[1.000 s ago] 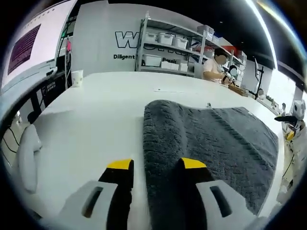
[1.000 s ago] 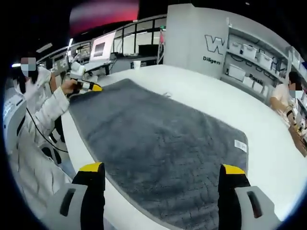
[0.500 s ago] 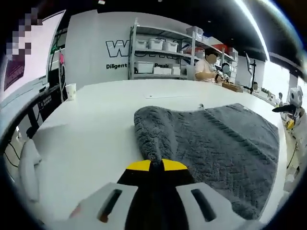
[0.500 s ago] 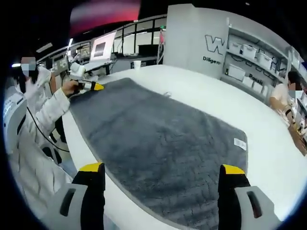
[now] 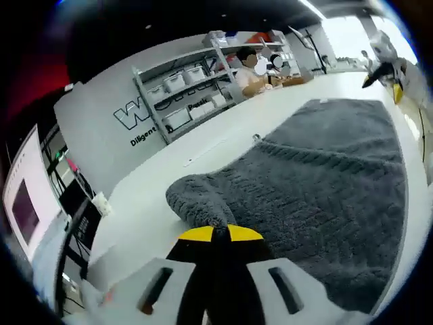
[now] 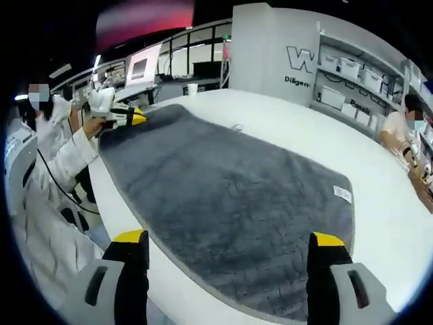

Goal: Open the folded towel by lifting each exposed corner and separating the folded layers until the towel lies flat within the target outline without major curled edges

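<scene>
My left gripper [image 5: 213, 233] has its yellow-tipped jaws brought together on a bunched corner of the grey towel [image 5: 318, 183], the pile gathering into a hump just ahead of the tips; in the right gripper view that gripper shows at the far left end of the towel, held in a hand [image 6: 95, 126] with a white sleeve. My right gripper [image 6: 229, 238] hangs with its jaws wide apart and nothing between them, over the near long edge of the towel. The towel lies spread across the white table [image 6: 284, 128], mostly laid out, its near edge running close to the table edge, with a small white tag [image 6: 342, 193] sewn near its right-hand end. I can make out no target outline on the table, so I cannot confirm placement within it. I judge the step in hand to be the opening of the last pinched corner: the body of the towel looks flat, while the end in my left jaws is humped and rolled. The next move, in my judgement, calls for drawing that corner outward and down so the roll flattens, then letting go without dragging the pile back; the right gripper is free to pin or smooth the near edge. Legible writing: large letters beginning "W" on the grey wall [image 6: 301, 59], and beneath them "Diligent"; the remainder is hidden by shelving [image 5: 183, 95] holding white bins. The tag's print is too small to read.
</scene>
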Tool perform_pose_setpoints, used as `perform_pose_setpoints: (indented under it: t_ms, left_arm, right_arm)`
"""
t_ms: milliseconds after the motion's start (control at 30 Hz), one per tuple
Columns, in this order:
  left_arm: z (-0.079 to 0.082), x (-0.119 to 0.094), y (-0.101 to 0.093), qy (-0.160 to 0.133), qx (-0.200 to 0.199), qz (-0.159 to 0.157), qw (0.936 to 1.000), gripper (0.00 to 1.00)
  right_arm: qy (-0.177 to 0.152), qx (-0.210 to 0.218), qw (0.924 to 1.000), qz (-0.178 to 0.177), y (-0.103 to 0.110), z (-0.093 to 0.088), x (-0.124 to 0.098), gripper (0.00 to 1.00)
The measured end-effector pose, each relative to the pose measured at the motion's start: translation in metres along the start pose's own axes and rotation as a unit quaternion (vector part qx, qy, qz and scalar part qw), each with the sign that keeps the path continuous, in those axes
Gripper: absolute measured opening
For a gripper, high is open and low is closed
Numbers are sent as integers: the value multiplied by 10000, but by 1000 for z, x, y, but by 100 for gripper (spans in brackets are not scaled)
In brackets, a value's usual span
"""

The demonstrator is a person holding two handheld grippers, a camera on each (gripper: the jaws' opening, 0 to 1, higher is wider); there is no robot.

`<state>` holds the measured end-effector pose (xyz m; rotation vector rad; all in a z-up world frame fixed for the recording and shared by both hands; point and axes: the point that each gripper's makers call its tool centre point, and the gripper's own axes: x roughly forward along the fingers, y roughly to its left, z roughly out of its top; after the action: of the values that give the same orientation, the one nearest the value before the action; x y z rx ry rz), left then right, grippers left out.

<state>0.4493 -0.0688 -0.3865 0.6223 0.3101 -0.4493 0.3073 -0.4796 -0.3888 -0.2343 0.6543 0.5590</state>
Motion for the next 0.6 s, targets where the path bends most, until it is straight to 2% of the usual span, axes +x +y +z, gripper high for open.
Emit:
perform_pose_setpoints:
  t_ms: [33,67,167,233,300,333,400,467,533,600]
  left_arm:
    - [2,-1,-4,48,277,3,9996,4]
    - [9,-1,-14,36,831,-59,9965,4]
    - [17,-1,-27,-95,798,-173,9966,4]
    - [25,-1,-39,-362,363,-460,9976,4]
    - [29,-4,-46,-430,396,-651,9962,4]
    - [32,-6,-55,-468,539,-809,9942,4]
    - [34,-7,-62,-462,787,-901,9917,3]
    - [33,-7,-68,-331,1394,-877,9858,3]
    - [33,-7,-70,-307,1528,-879,9839,3]
    - [34,-7,-77,-323,1521,-1011,9827,3]
  right_arm:
    - [0,5,10000,20,1,-1,1,97]
    - [8,4,10000,22,1,-1,1,96]
    - [17,15,10000,27,1,-3,2,96]
    - [15,38,10000,47,2,-3,2,96]
    - [24,47,10000,70,3,-5,3,96]
    - [47,41,9999,88,4,-6,3,96]
    - [71,33,9999,95,4,-7,3,96]
    - [58,50,9999,97,4,-7,3,96]
    - [52,61,9999,99,4,-7,3,95]
    - [44,76,9999,110,4,-7,4,95]
